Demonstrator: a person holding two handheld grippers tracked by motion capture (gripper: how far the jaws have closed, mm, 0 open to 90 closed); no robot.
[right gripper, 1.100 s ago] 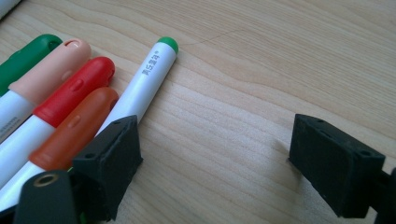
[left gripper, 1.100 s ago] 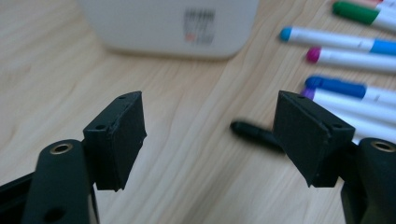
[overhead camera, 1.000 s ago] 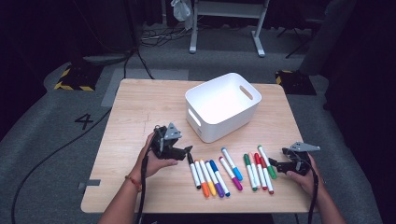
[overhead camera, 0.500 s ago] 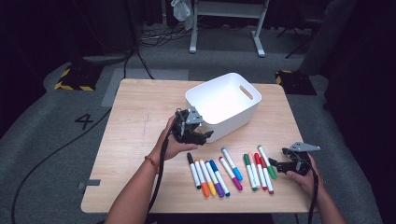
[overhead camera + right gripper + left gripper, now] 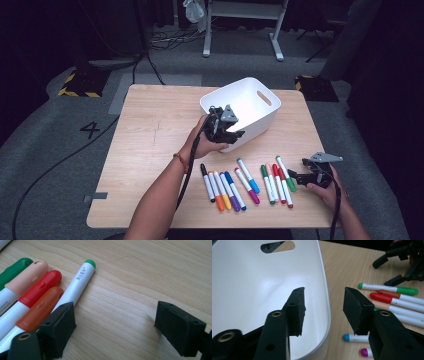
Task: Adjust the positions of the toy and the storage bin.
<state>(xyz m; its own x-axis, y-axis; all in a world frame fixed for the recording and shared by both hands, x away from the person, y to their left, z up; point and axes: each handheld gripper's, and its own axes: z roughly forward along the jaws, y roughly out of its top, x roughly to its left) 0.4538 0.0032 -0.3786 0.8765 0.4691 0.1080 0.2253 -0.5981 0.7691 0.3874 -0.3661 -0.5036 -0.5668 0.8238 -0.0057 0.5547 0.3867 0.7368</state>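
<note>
High view: twelve markers (image 5: 247, 182), one white bin (image 5: 250, 107); left gripper (image 5: 227, 131) straddles its rim, right gripper (image 5: 295, 176) gapes empty.

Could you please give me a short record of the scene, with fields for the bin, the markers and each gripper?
bin: white bin, empty as far as shown, upright on the wooden table
markers: a loose row of coloured markers lying on the table in front of the bin
left gripper: left gripper straddles the bin's near wall, its jaws just closing, pads not visibly touching it
right gripper: right gripper open, low over the table beside the green-tipped marker, holding nothing
</note>
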